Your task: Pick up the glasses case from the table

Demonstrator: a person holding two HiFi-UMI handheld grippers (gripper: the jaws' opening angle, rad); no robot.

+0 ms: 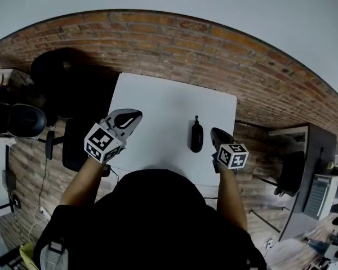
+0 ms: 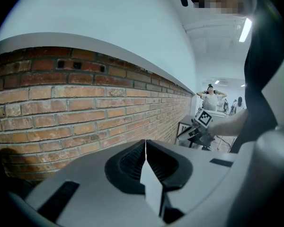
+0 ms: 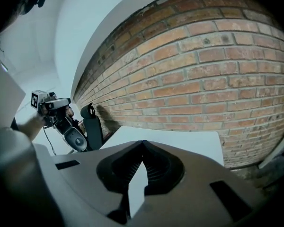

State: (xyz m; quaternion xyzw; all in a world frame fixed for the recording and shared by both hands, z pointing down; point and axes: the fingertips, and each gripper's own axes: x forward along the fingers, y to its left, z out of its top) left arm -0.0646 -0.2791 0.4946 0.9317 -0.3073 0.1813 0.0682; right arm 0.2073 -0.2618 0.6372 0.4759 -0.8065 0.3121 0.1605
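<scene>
- Brick wall (image 1: 214, 55): runs behind the far edge of the bench and fills the background of both gripper views.
- Bench (image 1: 158, 100): a white rectangular top, bare apart from one item.
- Dark chair (image 1: 50, 72): stands off the bench's far left corner, against the wall.
- Left tool (image 1: 136, 115): held over the bench's left edge, toward the near left corner. In the left gripper view its jaws (image 2: 146, 143) are pressed together with nothing between them, and it faces the wall.
- Right tool (image 1: 214, 131): held over the bench near its near right corner. In the right gripper view its jaws (image 3: 142, 143) are also together and empty.
- Glasses case (image 1: 196, 136): black and oblong, lying flat on the bench close to the near edge and right of centre, its long axis running from near edge to far edge. It sits just beside the right tool's tip without touching it, and well apart from the left tool.
</scene>
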